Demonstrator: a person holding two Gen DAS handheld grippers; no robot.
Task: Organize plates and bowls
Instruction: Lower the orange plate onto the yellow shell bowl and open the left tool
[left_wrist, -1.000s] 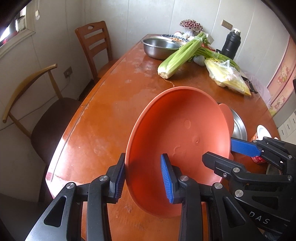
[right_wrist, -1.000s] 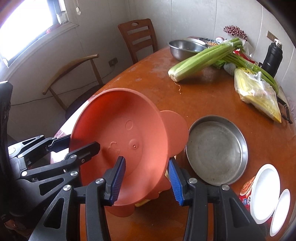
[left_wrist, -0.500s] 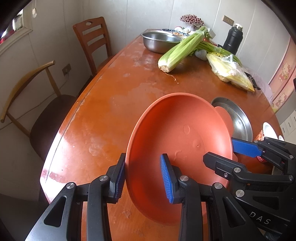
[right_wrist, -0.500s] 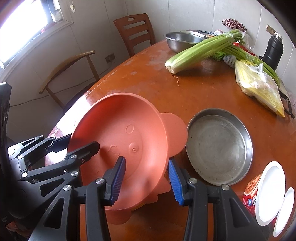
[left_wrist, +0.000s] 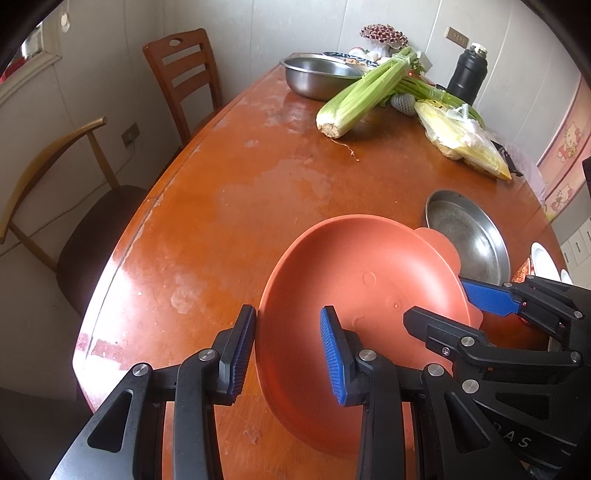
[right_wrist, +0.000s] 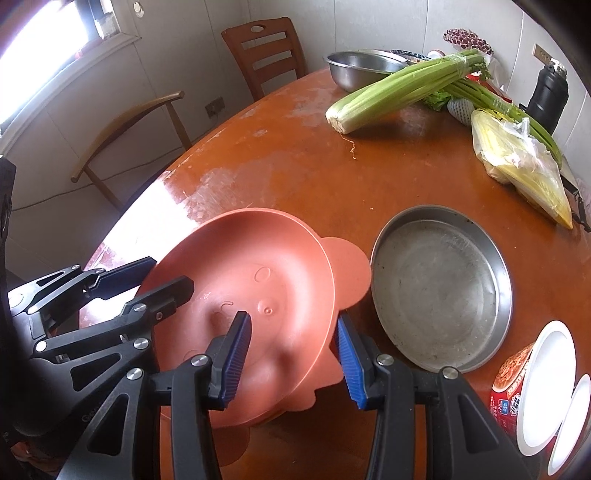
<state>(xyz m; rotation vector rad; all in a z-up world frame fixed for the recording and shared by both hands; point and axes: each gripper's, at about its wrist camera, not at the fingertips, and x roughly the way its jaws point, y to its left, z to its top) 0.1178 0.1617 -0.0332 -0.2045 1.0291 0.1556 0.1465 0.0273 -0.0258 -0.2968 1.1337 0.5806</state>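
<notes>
The left hand-held gripper (left_wrist: 288, 354) is clamped on the near left rim of a shallow, round orange plastic plate with ear-shaped tabs (left_wrist: 365, 295), one blue pad outside the rim and one inside. The right hand-held gripper (right_wrist: 293, 363) is clamped on the plate's right rim, its pads astride the edge. Between them the plate hangs tilted above the near end of the worn orange-brown wooden table (left_wrist: 240, 192). Just to its right a round, flat-bottomed steel pan (right_wrist: 441, 291) lies on the table. Farther back lie a bunch of green celery (right_wrist: 399, 88) and a deep steel bowl (right_wrist: 358, 68), well apart from the plate
</notes>
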